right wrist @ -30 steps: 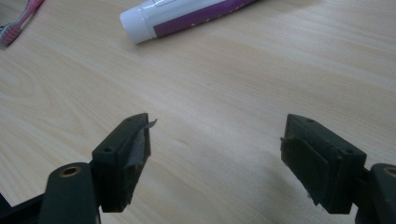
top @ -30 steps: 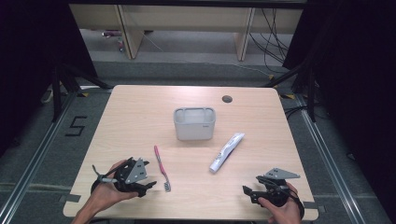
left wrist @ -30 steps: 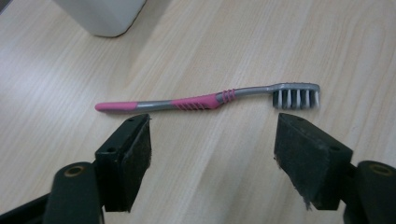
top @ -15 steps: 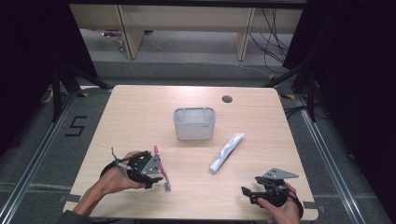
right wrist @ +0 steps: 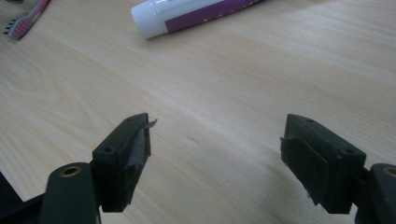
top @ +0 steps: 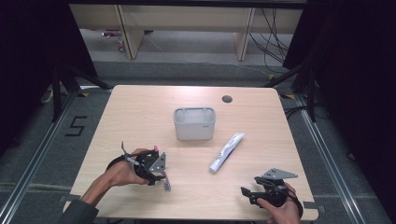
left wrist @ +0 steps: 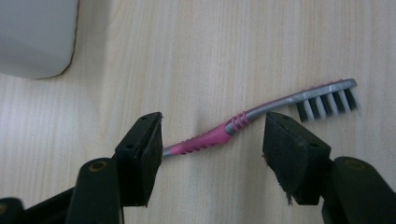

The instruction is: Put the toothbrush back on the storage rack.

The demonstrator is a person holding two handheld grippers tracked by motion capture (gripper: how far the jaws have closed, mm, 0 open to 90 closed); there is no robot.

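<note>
While the left tongs [left wrist: 212,154] have been closing, the toothbrush [left wrist: 261,114] lies unclamped between them.

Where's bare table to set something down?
Free: the strip behind the bin up to the far edge, the left side beside it, and the middle front between toothbrush and right gripper. Crowded: around the toothpaste and left gripper.

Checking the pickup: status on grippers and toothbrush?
Left gripper open, jaws closing around toothbrush, no contact yet. Right gripper open, idle. Nothing in the way.
</note>
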